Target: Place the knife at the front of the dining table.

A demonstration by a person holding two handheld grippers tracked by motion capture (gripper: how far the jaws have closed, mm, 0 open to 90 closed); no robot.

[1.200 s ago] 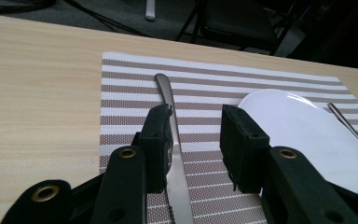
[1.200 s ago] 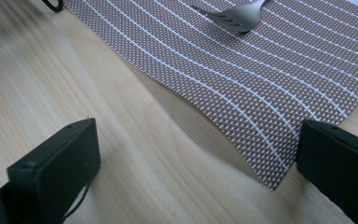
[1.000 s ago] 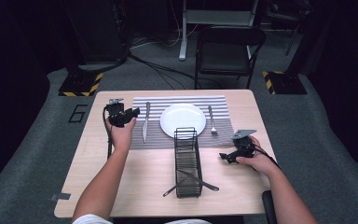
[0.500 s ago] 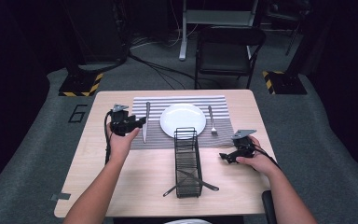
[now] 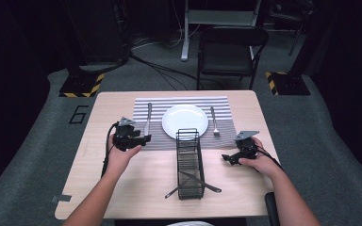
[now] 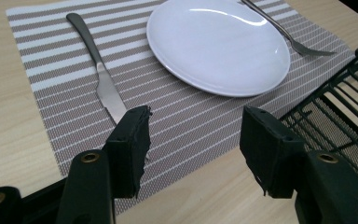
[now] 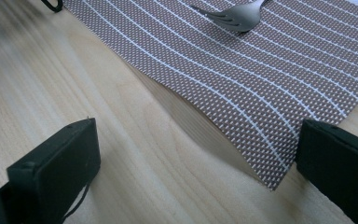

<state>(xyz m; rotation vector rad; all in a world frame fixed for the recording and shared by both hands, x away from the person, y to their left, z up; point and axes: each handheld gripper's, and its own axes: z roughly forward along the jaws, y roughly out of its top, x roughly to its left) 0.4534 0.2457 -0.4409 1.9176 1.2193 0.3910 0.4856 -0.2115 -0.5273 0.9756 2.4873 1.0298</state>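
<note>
Since the earlier frames the left gripper (image 5: 143,139) has come toward the near left edge of the striped placemat (image 5: 160,129), closing on the table knife (image 5: 148,118); the right gripper (image 5: 226,157) has stayed put by the mat's near right corner.

In the left gripper view the jaws stand spread with nothing between them, the left jaw just over the tip of the knife blade (image 6: 106,88), whose handle points away across the mat. Beside the knife, at mid-mat, sits the white plate (image 6: 219,44), with the fork (image 6: 286,35) beyond it on its other side.

A black wire rack (image 5: 190,162) stands on the wooden table (image 5: 94,183), its far end at the plate's near rim, with dark utensils lying in its near end.

The right gripper's jaws are also spread wide and empty, low over bare wood, framing the mat's slightly lifted corner (image 7: 270,177); fork tines (image 7: 223,18) lie farther off.
</note>
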